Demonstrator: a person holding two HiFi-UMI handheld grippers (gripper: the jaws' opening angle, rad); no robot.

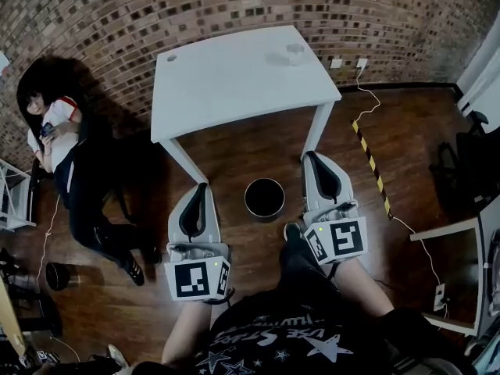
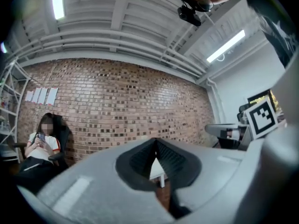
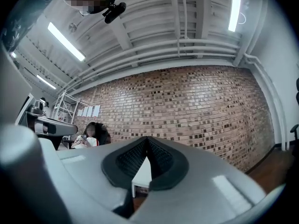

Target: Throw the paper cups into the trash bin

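Paper cup on table far corner, well beyond right gripper.

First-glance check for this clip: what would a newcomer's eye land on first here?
The white rectangular table by the brick wall stands out, with one small pale paper cup near its far right corner. On the wooden floor before it sits a round black trash bin, flanked by the left gripper and right gripper, both shut and empty. A person sits by the wall at the left.
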